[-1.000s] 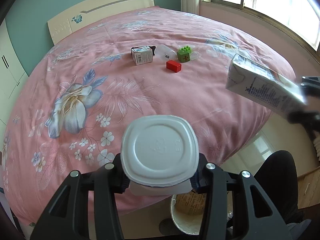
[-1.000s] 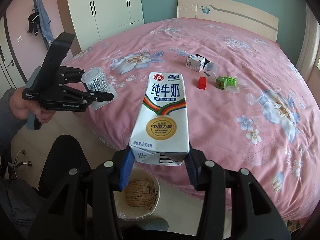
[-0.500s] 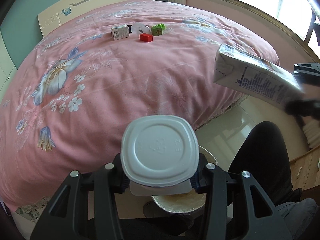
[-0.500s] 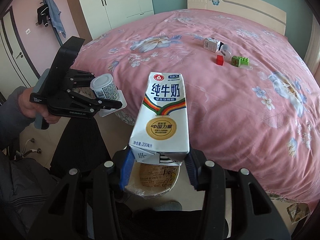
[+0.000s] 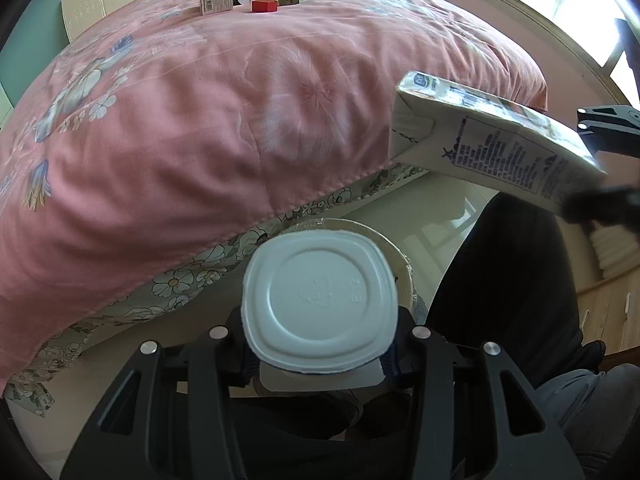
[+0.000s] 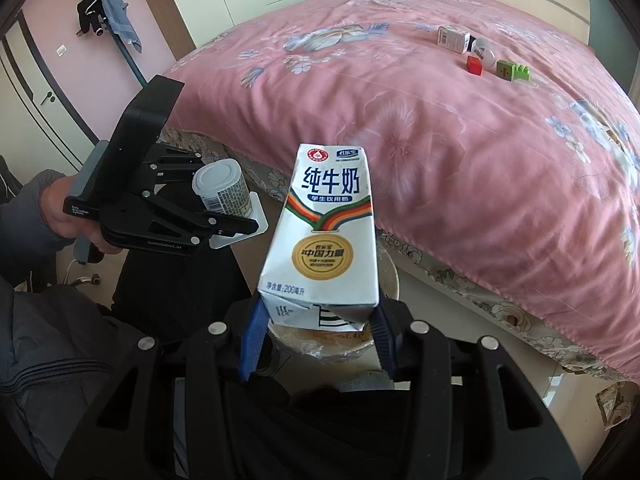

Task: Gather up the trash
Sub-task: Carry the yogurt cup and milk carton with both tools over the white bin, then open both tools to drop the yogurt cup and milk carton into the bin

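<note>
white plastic yogurt cup (image 5: 320, 304), base toward the camera, sits clamped in the left tool (image 5: 318, 356) above a round paper bin (image 5: 400, 256) on the floor beside the pink floral bed (image 5: 200, 120). at three o'clock, the right tool (image 6: 316, 332) grips a white milk carton (image 6: 324, 236) over the same bin. a small box (image 6: 452, 38), red block (image 6: 475, 65) and green brick (image 6: 512, 70) lie on the bed at one o'clock.

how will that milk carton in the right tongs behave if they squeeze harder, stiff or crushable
Probably crushable: the milk carton is thin paperboard, and its bottom flaps already look creased where the right tongs pinch it. It is likely light, since it juts out held only by that end without visibly sagging. Its glossy printed faces could slip, though the blue pads should help grip.
</note>
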Motion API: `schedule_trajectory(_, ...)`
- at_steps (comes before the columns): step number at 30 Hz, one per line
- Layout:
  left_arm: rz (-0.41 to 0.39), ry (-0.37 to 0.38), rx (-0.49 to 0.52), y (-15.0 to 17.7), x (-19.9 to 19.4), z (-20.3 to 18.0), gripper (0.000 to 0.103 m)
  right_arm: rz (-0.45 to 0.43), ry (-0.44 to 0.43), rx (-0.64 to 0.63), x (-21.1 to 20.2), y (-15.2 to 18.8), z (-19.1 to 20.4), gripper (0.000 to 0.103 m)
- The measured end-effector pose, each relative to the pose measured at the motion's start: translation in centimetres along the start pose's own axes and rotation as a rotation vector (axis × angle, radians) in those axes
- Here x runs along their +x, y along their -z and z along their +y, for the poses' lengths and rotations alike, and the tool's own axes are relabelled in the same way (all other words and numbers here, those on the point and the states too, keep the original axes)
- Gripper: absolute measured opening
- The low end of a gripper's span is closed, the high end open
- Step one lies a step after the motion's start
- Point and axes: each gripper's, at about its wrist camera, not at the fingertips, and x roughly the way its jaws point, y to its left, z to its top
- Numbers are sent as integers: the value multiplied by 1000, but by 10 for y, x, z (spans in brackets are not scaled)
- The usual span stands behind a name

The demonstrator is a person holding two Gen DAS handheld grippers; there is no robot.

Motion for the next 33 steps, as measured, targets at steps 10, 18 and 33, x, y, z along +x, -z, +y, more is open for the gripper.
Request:
schedule_trajectory(10, 133, 46, -52, 26, 64, -2, 49, 149, -66, 40, 81, 17, -9, 47)
schedule_trajectory(18, 235, 78, -87, 37, 114, 2, 49, 235, -103, 54, 137, 18, -17, 47)
schedule_trajectory(33, 326, 107, -111, 38, 171, 5, 49, 314, -134, 85, 190, 18, -31, 47)
